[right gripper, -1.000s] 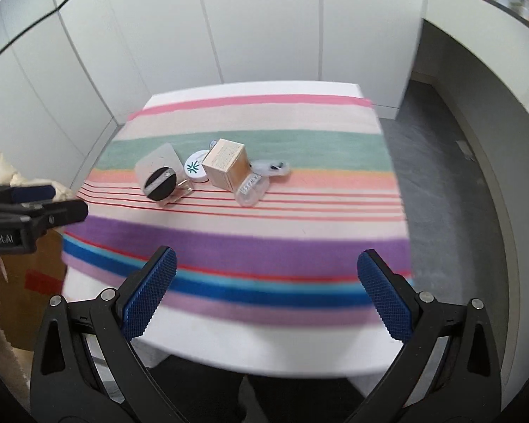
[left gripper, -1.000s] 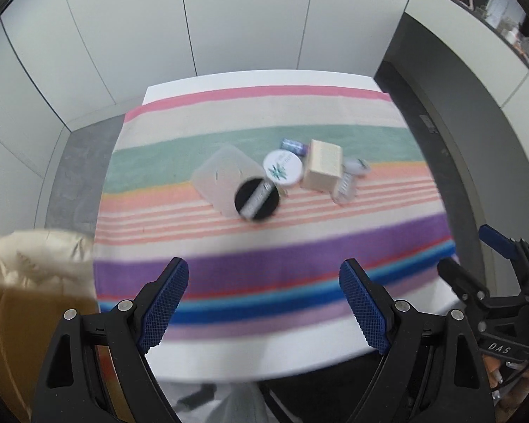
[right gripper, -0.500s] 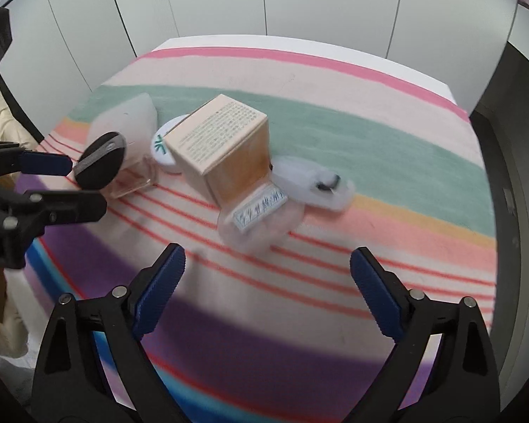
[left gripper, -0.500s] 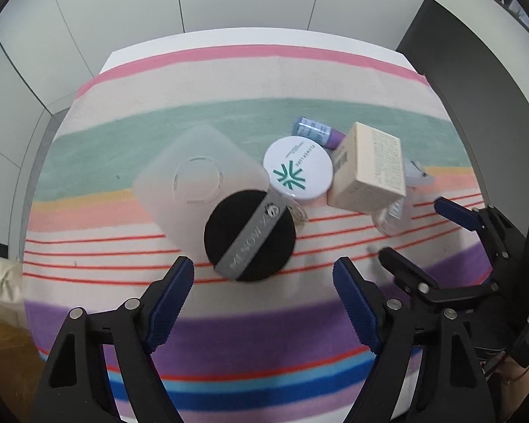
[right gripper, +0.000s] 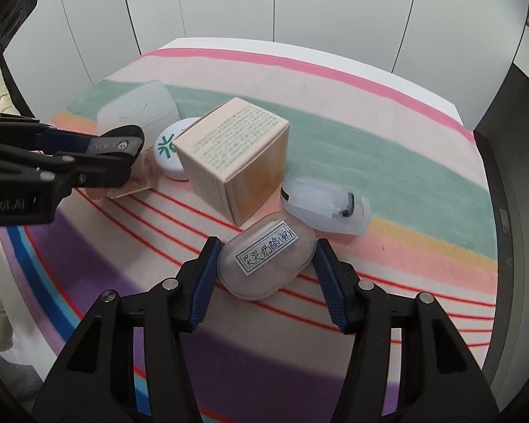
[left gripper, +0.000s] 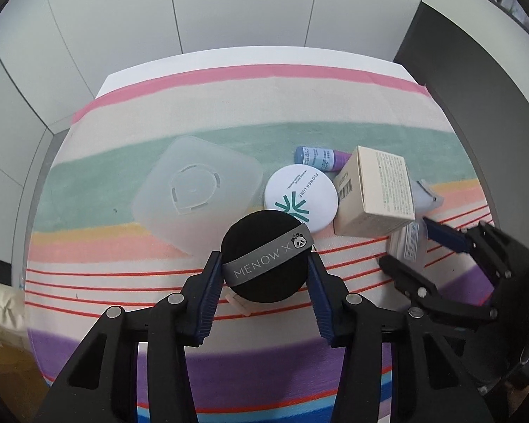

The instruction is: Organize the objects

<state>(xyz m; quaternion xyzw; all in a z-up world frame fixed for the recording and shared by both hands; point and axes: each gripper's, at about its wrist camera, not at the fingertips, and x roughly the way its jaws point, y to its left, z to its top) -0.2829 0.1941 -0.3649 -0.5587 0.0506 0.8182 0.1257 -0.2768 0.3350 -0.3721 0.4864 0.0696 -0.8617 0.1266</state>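
Observation:
My left gripper (left gripper: 264,268) is closed around a black round puff with a grey MENOW band (left gripper: 266,257), its pads touching both sides. The puff rests on a clear case (right gripper: 137,179). My right gripper (right gripper: 266,268) straddles a clear oval case with a handwritten label (right gripper: 268,253); the pads sit at its two sides. Behind stand a beige carton (right gripper: 236,155), a white round compact (left gripper: 301,197), a frosted square container (left gripper: 197,194), a small blue and purple tube (left gripper: 321,157) and a translucent case with a black part (right gripper: 326,206).
All objects lie on a striped cloth (left gripper: 229,120) over a white table (left gripper: 130,74). White cabinet panels (left gripper: 229,7) stand behind it. A dark counter (left gripper: 476,63) is at the right. A cream garment (left gripper: 0,303) shows at the left edge.
Both grippers moved forward and down to the objects and narrowed. The left one closed onto the black puff; the right one closed in around the labelled oval case.

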